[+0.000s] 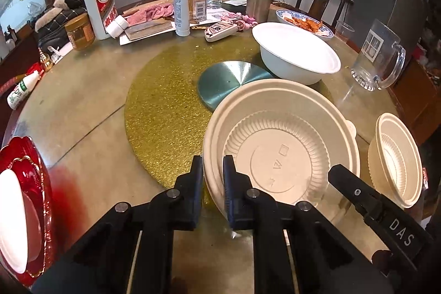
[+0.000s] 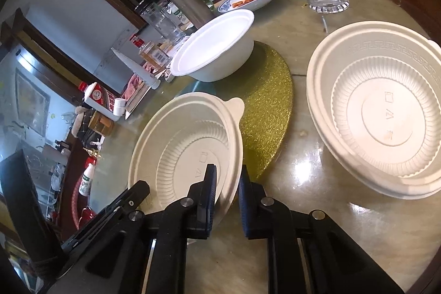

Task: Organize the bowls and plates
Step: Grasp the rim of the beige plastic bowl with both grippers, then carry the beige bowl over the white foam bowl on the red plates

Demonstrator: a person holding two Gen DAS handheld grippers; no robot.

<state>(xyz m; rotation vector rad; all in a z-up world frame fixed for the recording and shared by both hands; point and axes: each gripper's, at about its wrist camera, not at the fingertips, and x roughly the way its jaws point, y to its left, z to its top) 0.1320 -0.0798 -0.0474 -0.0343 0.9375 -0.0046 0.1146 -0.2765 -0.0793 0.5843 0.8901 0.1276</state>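
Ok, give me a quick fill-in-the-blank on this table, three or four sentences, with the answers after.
1. The left gripper and right gripper both pinch the ____ of the ribbed cream bowl.
2. The silver disc lies on a glittery ____ mat.
3. The blue-and-white dish holds ____ food.
4. The mug with a handle is clear ____.

Missing words: rim; gold; orange; glass.
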